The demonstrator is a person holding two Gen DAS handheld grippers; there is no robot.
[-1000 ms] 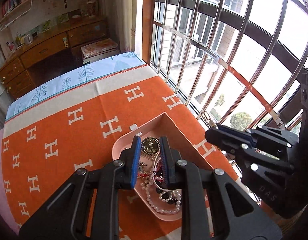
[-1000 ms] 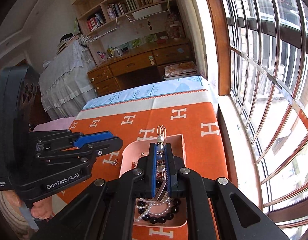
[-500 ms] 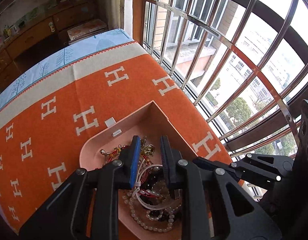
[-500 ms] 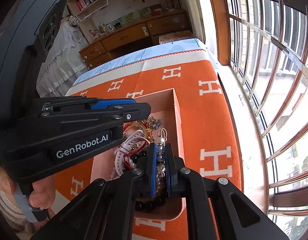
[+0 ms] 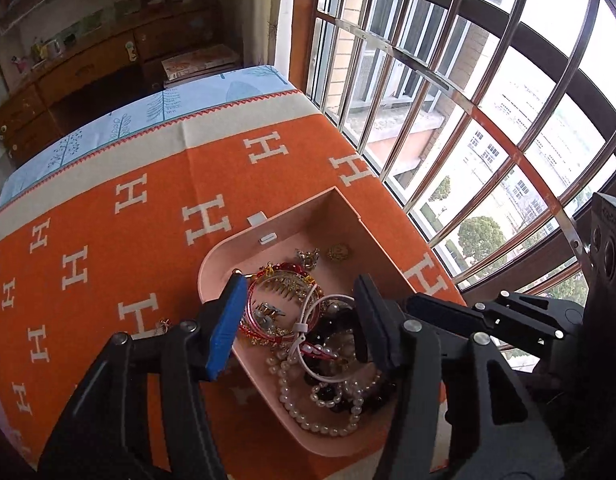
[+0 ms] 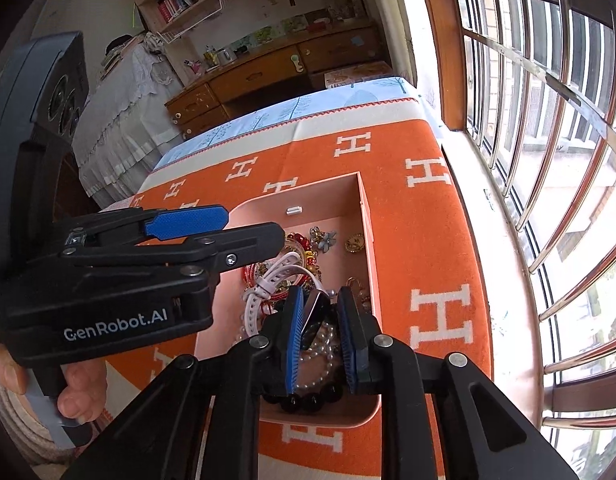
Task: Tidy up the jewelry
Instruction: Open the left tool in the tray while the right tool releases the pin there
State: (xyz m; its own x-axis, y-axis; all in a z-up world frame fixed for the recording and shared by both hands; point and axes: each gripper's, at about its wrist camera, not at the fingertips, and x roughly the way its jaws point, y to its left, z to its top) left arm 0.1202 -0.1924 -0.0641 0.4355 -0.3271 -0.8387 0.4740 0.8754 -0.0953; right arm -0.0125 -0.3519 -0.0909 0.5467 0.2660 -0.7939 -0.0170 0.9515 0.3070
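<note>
A pink jewelry box (image 5: 308,216) (image 6: 368,216) stands open on the orange cloth near the window. It holds a pearl necklace (image 5: 295,408), red and gold bangles (image 5: 283,292), a white band (image 6: 267,280), dark beads (image 6: 303,402) and small brooches (image 6: 354,242). My left gripper (image 5: 295,320) is open above the box, its jaws straddling the bangles. It also shows in the right wrist view (image 6: 243,228). My right gripper (image 6: 318,340) is open low over the box's near end, with pearls and a dark piece between its jaws. No piece is held.
An orange tablecloth with white H marks (image 5: 107,240) covers the table. A barred window (image 5: 468,80) runs along the right edge. A wooden desk (image 6: 267,68) and shelves stand at the back. A small trinket (image 5: 161,326) lies on the cloth left of the box.
Both grippers have opened. The right one let go of the pearl earring it held. Both now hang lower over the box.
</note>
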